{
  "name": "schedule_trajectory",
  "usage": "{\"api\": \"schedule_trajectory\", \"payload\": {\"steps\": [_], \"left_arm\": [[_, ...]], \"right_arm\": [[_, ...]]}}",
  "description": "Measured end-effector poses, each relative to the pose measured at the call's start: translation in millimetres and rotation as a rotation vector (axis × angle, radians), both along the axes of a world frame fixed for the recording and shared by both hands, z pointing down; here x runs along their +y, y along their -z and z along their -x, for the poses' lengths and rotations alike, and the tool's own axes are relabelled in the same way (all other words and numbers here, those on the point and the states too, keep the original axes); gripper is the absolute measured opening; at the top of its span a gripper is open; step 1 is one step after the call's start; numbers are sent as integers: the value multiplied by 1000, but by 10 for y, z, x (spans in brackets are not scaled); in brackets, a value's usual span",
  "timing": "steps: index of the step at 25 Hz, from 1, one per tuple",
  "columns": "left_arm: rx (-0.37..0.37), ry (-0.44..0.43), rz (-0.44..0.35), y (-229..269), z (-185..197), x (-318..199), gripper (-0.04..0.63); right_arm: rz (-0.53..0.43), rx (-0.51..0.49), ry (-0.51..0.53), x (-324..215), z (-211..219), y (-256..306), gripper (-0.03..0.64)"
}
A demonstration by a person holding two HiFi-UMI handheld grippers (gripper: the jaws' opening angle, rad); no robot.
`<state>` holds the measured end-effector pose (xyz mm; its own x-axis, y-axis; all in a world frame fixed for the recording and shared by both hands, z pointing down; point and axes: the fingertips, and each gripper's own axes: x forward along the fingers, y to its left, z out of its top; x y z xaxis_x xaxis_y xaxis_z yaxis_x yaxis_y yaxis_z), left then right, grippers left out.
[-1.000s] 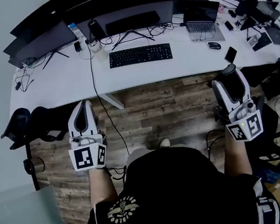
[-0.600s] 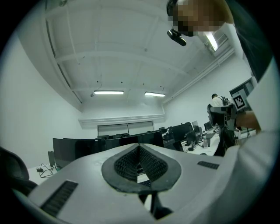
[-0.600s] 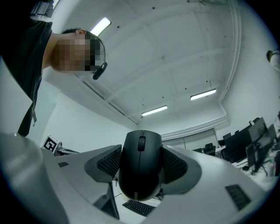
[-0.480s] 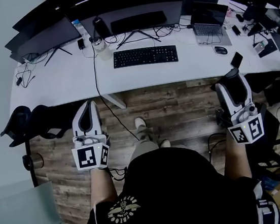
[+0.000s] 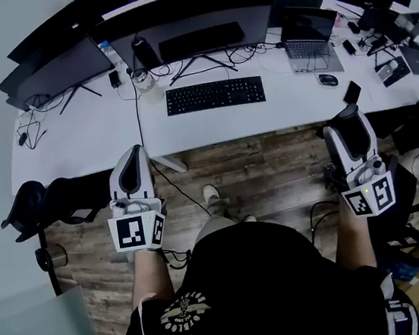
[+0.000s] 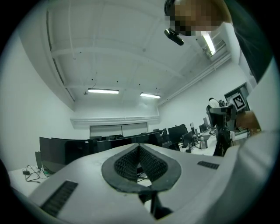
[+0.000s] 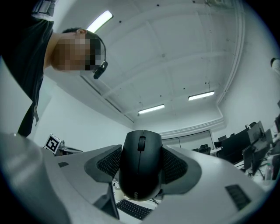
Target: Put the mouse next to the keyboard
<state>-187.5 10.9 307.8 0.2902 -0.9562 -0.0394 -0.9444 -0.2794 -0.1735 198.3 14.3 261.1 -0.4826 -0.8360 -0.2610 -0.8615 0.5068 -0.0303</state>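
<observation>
**Right gripper has the mouse in hand; the carry to the desk comes next**

Right gripper (image 7: 141,164) is where we begin: its two grey ribbed pads are spread to the width of a black, rounded plastic mouse (image 7: 140,170) and press on its two flanks. The mouse sits nose-up between them, scroll wheel facing the camera. Our left gripper (image 6: 139,161) holds nothing; its pads meet along a single seam with no gap between them.

From the head view, both grippers hang low in front of us, over the wood-plank floor (image 5: 255,164) and short of the desk edge. The long white desk (image 5: 90,129) lies ahead. On it the flat black keyboard (image 5: 215,95) rests square to the edge, in front of a wide dark monitor. Farther right sit an open grey laptop (image 5: 308,35) and, just in front of it, a second small dark mouse (image 5: 326,79).

We judge the pick to be done and the transport to be the step in hand. The mouse is well apart from the keyboard. The next move calls for reaching forward and to the left over the desk edge. We would lower the mouse flat onto the bare white patch just right of the keyboard, between it and the laptop, and only then spread the pads. Because the mouse is held nose-up, the gripper must tip forward first so that the base meets the desk.
</observation>
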Motion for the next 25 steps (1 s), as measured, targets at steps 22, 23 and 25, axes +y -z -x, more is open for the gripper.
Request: {"api": "schedule_trajectory", "payload": {"steps": [22,23,25], "left_arm": [[9,-31,6,-49,309,-951,2],[11,-35,3,-31,322,-988,2],[15,-39,-1,-9,375,-1066,2]], "right_arm": [[15,-1,-33,-840,304,-18,287],[16,-1,-37,-861,310,-10,287],[16,-1,-45,-911,337,5,287]]}}
